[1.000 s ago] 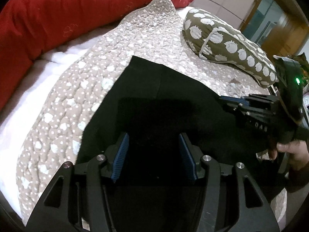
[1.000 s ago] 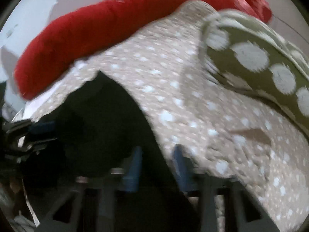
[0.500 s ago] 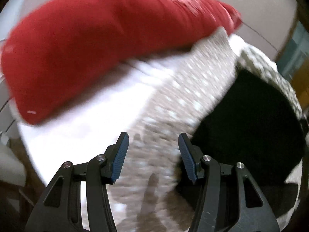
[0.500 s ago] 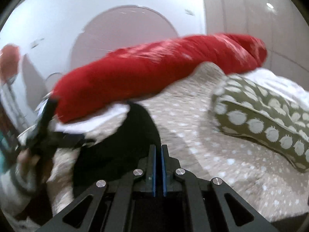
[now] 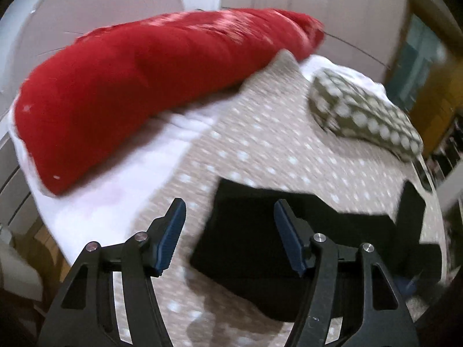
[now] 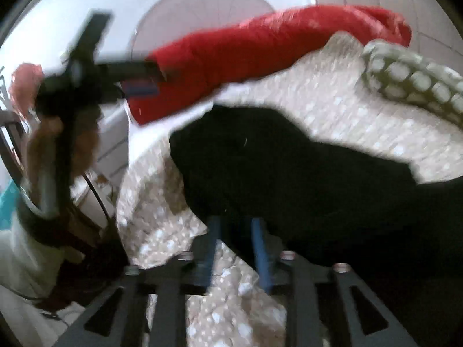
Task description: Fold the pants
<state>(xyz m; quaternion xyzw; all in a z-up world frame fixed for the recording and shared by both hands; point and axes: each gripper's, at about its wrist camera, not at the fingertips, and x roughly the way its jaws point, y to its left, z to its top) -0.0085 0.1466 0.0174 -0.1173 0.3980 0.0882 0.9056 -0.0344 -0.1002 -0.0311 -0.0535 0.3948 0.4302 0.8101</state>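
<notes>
Black pants (image 5: 260, 231) lie on a dotted quilt (image 5: 275, 150) (red bolster (image 5: 144, 86) behind), both grippers' fingers just parted, gripping nothing.

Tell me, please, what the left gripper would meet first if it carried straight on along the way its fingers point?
Probably the left edge of the folded black pants on the spotted quilt; the open left gripper holds nothing, though depth is unclear.

The left gripper (image 5: 228, 240) hangs above the bed with its blue-padded jaws apart; they have just been opening, with nothing between them. Below lie the folded black pants (image 5: 260, 240), flat on the beige white-dotted quilt (image 5: 260, 144). A long red bolster cushion (image 5: 144, 86) lies along the far side, and an olive pillow with white spots (image 5: 361, 112) to the right.
</notes>
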